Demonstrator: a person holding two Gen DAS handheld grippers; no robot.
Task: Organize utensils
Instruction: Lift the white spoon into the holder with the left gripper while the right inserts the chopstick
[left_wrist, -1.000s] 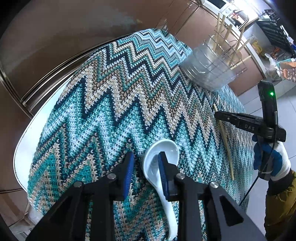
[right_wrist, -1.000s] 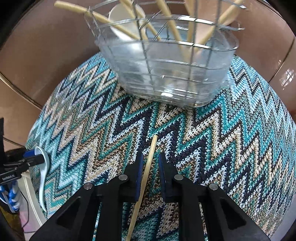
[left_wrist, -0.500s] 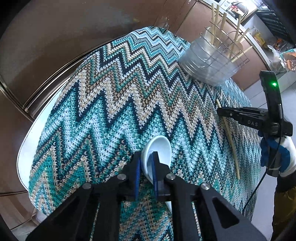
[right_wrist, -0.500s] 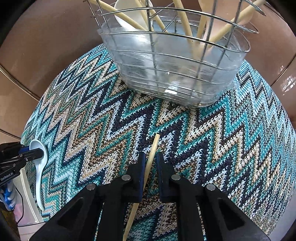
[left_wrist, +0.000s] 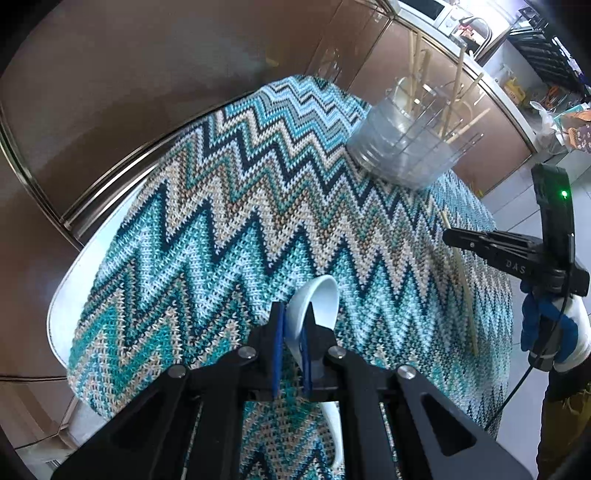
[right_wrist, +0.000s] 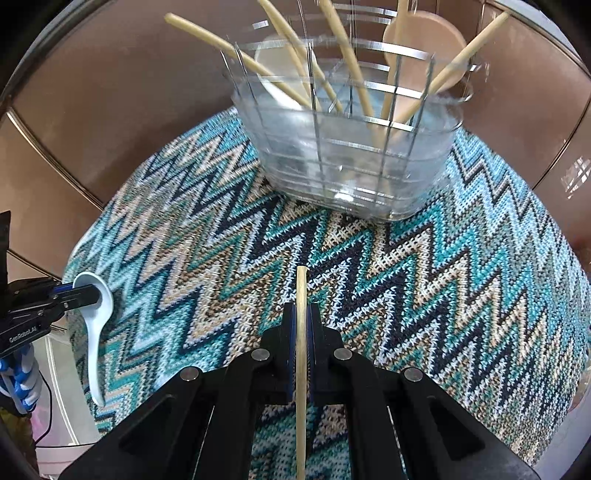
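Between your left gripper (left_wrist: 293, 345) pads sits the white spoon (left_wrist: 317, 302), pinched at its bowl. Your right gripper (right_wrist: 302, 321) is clamped on the chopstick (right_wrist: 301, 332), the utensil basket (right_wrist: 354, 162) standing ahead of it.

Pretty bright, even daylight, strongest top right near the counter (left_wrist: 491, 85). Heavy fisheye bending with black corners. The rack (right_wrist: 354, 122) is motion-blurred, and there's glare on the brown cabinets (right_wrist: 574, 177).

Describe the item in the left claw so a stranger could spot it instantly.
On the zigzag teal cloth, look at the edge opposite the clear utensil basket. There the left claw pinches a white ceramic soup spoon, the only white, deep-bowled piece; the other loose utensil is a thin wooden chopstick.
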